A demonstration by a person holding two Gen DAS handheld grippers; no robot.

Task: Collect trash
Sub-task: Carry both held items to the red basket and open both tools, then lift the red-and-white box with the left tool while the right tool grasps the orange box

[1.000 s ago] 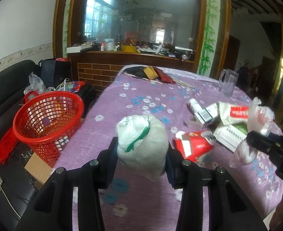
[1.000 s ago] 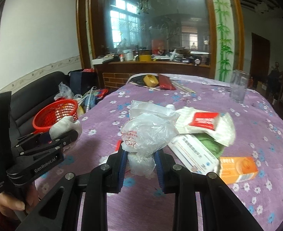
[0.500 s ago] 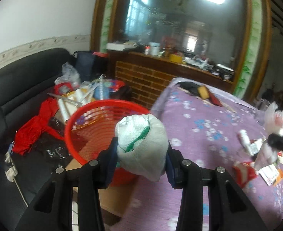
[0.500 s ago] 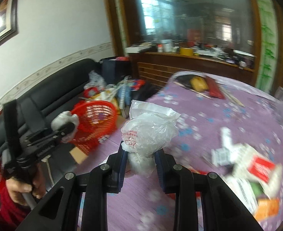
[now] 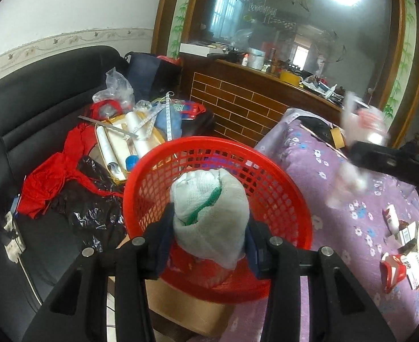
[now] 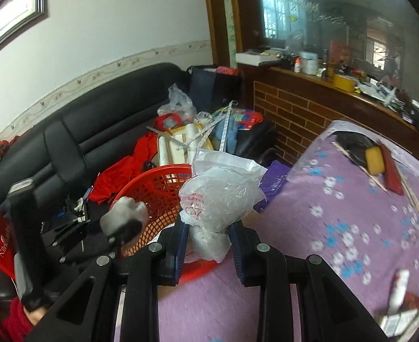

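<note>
Since the drop is what's next, the thing I care about is where the red basket sits relative to my left gripper: its mouth is right below and just ahead of the fingers, so the white cloth wad looks lined up over the opening. The wad stands roughly upright between the pads, long axis up and down, and the left fingers are pinching it firmly from both sides.

My right gripper is the farther one. From its view the basket lies ahead and to the left, past the edge of the purple bench. Those fingers are pressed onto a crumpled plastic bag, which bulges up above them. I'd guess left lets go first, then right swings over.
</note>
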